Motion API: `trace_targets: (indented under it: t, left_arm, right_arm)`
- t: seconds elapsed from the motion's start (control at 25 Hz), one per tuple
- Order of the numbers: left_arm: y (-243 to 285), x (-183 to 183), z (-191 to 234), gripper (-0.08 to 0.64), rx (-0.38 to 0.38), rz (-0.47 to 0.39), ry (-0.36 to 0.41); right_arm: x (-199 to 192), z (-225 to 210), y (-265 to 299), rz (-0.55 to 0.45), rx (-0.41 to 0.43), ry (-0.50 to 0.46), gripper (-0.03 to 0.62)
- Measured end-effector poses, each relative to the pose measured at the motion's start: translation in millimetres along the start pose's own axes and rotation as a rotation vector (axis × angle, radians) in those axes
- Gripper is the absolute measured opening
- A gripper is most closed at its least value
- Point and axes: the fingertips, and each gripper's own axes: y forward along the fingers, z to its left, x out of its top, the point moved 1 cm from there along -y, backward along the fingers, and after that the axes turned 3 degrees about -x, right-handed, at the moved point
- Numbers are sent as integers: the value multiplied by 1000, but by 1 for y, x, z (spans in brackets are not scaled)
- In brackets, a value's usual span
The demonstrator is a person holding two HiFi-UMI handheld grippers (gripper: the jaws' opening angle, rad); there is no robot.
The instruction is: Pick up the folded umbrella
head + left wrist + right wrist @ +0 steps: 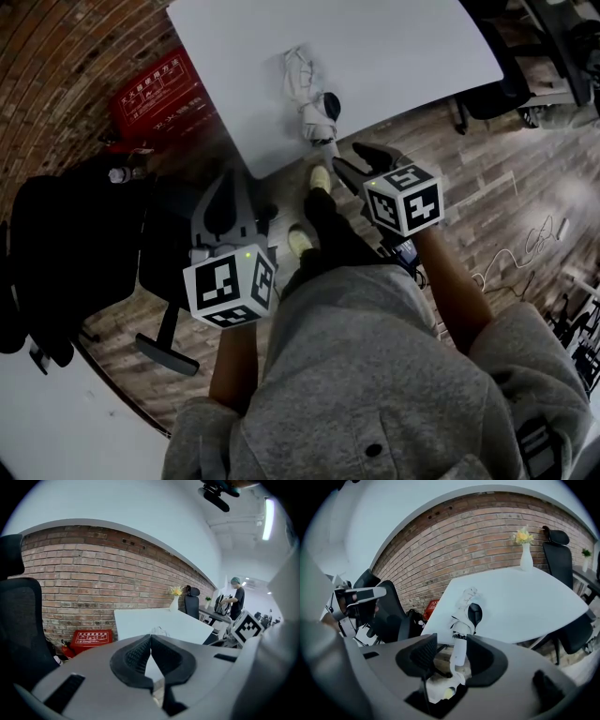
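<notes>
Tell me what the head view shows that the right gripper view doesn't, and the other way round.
Only the head view: the person's grey top and the right gripper from above, with its marker cube. Only the right gripper view: a vase of yellow flowers at the far edge of the white table, and that gripper's jaws standing apart, seen close. Both: that table, with the folded umbrella lying near its edge.

The folded umbrella [302, 89] lies on the table [403, 47] at its near edge (handle apparently overhanging). A box [157, 92] sits left of the table, and a vase [526, 557] stands at its far end.
</notes>
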Motion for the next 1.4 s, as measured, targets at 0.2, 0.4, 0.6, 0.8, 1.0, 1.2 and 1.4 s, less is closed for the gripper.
trace_targets:
  t: [0.2,0.4,0.6,0.8,1.0,1.2,1.4]
  left_arm:
    - [12,-1,4,14,-4,19,-9]
    - [24,-3,6,15,-2,35,-17]
    - [35,-7,10,15,3,53,-28]
    - [42,-11,15,15,11,69,-38]
    - [46,-12,20,15,25,78,-51]
    - [53,-15,26,15,36,93,-65]
    - [58,-19,28,15,41,117,-76]
  right_arm:
    - [-15,-7,22,76,-2,14,192]
    - [-28,-17,38,126,7,40,193]
    - [-37,-21,54,180,26,54,195]
    - [-47,-20,70,214,66,89,196]
    - [-51,-18,79,262,80,94,196]
    - [-55,-15,93,296,105,95,196]
    - [-56,-14,104,324,118,96,196]
